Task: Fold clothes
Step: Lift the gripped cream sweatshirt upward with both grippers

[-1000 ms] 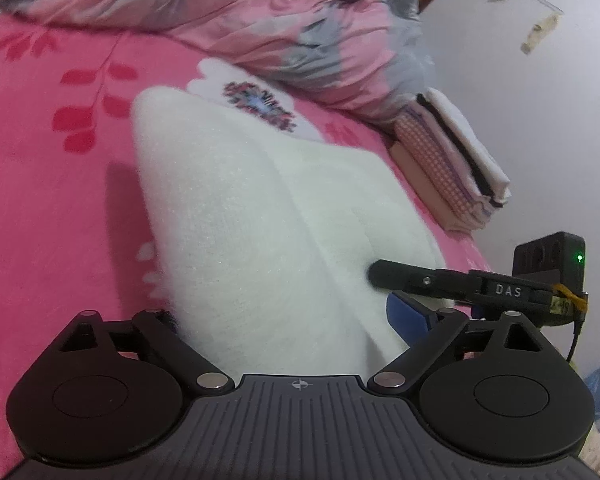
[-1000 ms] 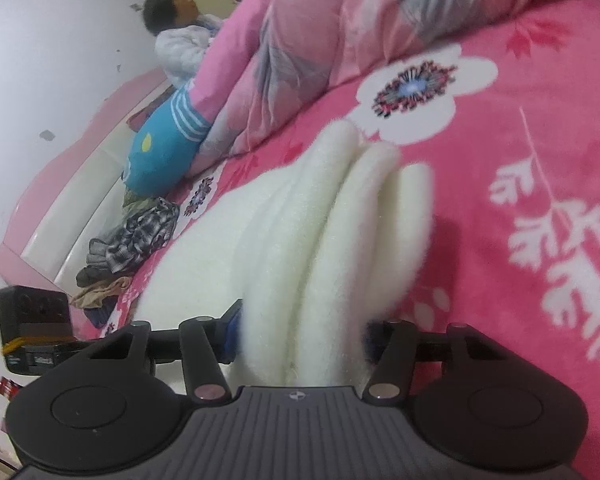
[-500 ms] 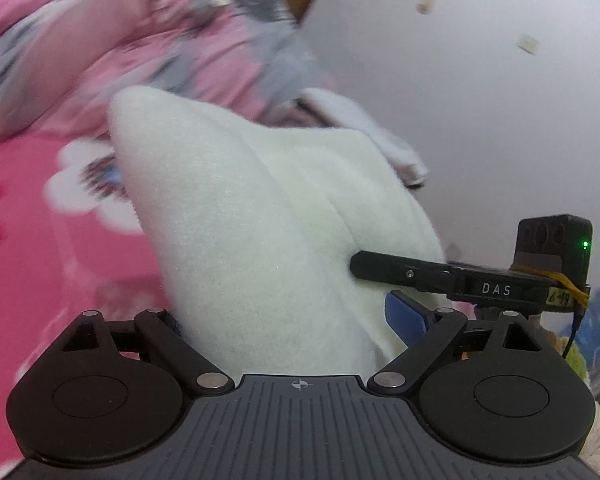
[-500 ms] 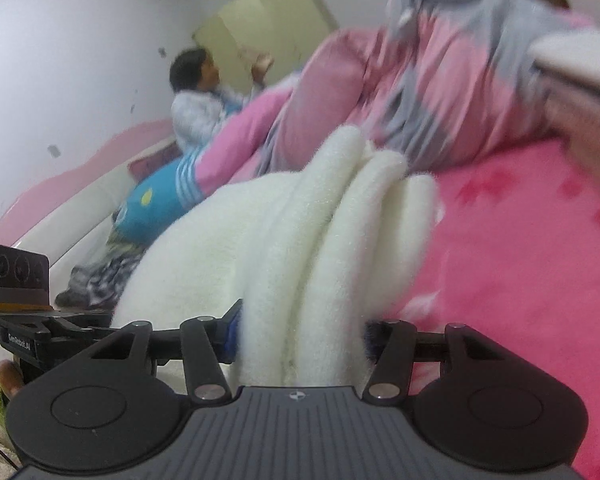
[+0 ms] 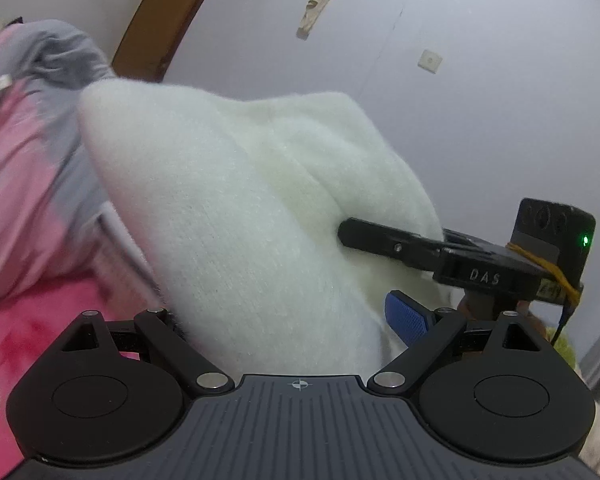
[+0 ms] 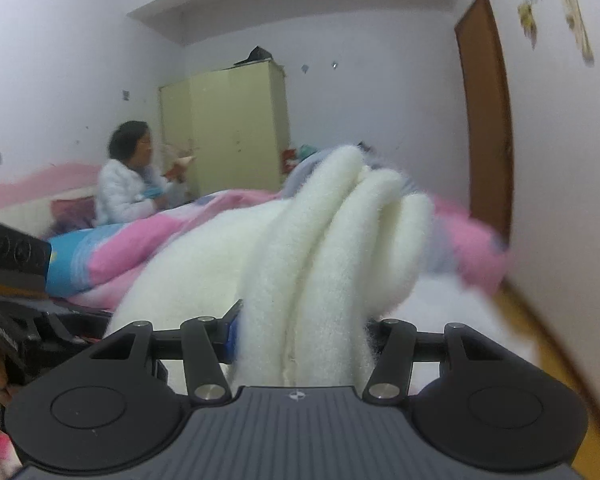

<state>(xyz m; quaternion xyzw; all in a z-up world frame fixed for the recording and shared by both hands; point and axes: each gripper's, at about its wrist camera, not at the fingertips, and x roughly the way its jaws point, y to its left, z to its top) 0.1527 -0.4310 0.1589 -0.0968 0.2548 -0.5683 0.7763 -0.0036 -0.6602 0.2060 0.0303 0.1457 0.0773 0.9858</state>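
White fleece garment [image 5: 260, 220] clamped by left gripper [image 5: 284, 320] and right gripper [image 6: 300, 332]; right view alone shows wardrobe [image 6: 228, 128], seated person [image 6: 124, 184].

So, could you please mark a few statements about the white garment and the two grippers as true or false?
1. The right gripper is clamped on folded layers of the white fleece garment. True.
2. The left gripper holds nothing. False: a thick fold of the garment fills it.
3. The garment lies flat on the pink bedspread. False: it is lifted up before the wall.
4. A brown door is in view. True.
5. The wardrobe is blue. False: it is pale yellow.
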